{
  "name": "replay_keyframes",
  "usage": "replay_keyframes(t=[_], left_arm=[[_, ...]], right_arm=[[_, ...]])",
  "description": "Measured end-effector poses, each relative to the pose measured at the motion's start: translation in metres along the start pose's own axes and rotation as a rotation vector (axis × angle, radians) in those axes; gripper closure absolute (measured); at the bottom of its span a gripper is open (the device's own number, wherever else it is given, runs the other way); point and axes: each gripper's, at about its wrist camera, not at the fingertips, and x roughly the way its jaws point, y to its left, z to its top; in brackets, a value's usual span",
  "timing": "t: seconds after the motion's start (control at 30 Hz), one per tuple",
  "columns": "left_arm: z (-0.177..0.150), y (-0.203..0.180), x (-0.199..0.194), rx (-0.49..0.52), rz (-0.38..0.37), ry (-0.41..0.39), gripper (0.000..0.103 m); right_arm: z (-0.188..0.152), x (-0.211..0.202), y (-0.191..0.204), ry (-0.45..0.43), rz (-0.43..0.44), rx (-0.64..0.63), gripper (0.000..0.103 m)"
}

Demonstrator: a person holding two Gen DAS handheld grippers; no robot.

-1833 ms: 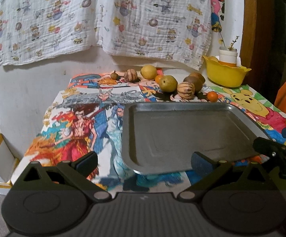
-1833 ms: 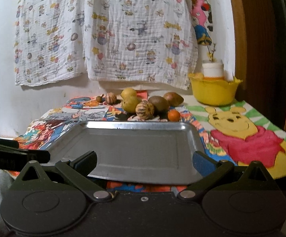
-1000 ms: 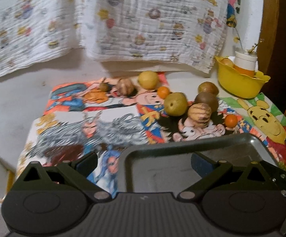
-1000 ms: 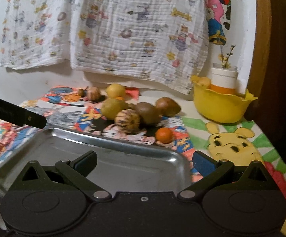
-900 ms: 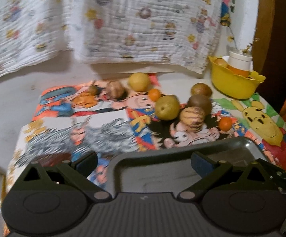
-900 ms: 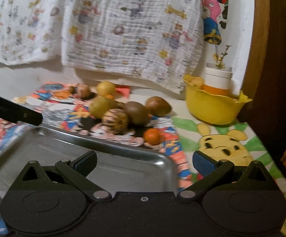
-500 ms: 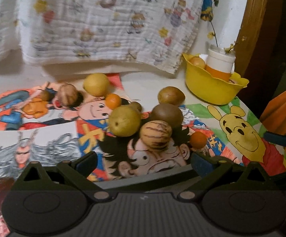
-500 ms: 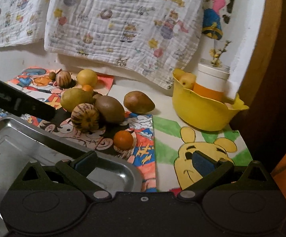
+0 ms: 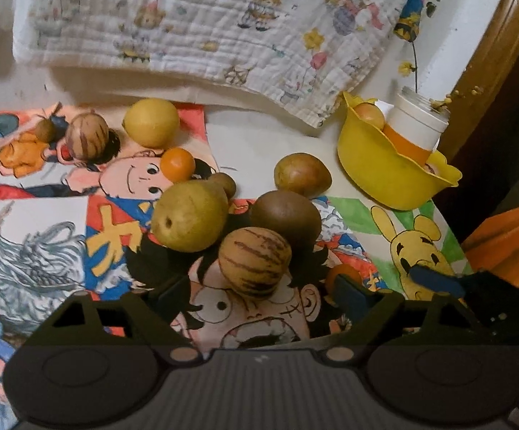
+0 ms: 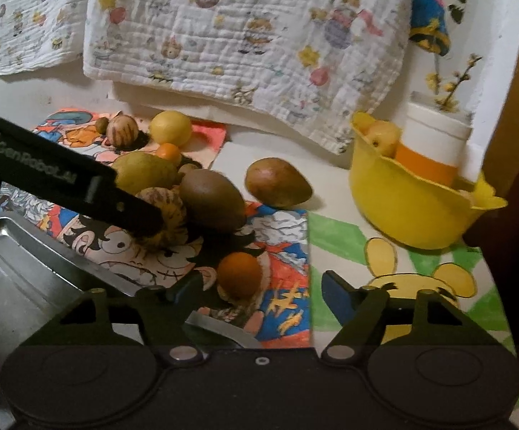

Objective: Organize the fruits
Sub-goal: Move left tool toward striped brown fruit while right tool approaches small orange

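Several fruits lie on the cartoon-print table cover. My left gripper [image 9: 257, 292] is open, its jaws either side of a striped melon [image 9: 255, 261] that sits just ahead of them. Behind the melon are a green pear [image 9: 187, 216], a brown kiwi-like fruit [image 9: 285, 218], a brown pear [image 9: 301, 175], a small orange [image 9: 177, 165] and a lemon [image 9: 151, 122]. My right gripper [image 10: 259, 288] is open around a small orange [image 10: 239, 275], not touching it. The metal tray [image 10: 19, 279] lies at the lower left of the right wrist view. A left gripper finger [image 10: 62, 179] crosses in front of the striped melon [image 10: 168, 215].
A yellow bowl [image 10: 413, 208] with a white and orange jar [image 10: 435, 143] and a fruit stands at the back right. A second striped fruit [image 9: 87, 139] and a small brown one lie at the back left. A patterned cloth [image 9: 205, 18] hangs on the wall behind.
Both grippers have moved forward over the tray toward the fruits. The left now flanks the striped melon; the right now flanks the small orange. Both stay open.
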Motion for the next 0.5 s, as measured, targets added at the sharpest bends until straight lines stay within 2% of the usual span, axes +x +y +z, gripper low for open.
replay_keyframes(t=[0.3, 0.5], left_arm=[[0.004, -0.002, 0.018, -0.033, 0.013, -0.003, 0.026], [0.005, 0.003, 0.026, -0.062, 0.021, -0.002, 0.033]], right_arm=[[-0.002, 0.019, 0.001, 0.029, 0.043, 0.008, 0.049], [0.0, 0.029, -0.001, 0.038, 0.067, 0.032, 0.057]])
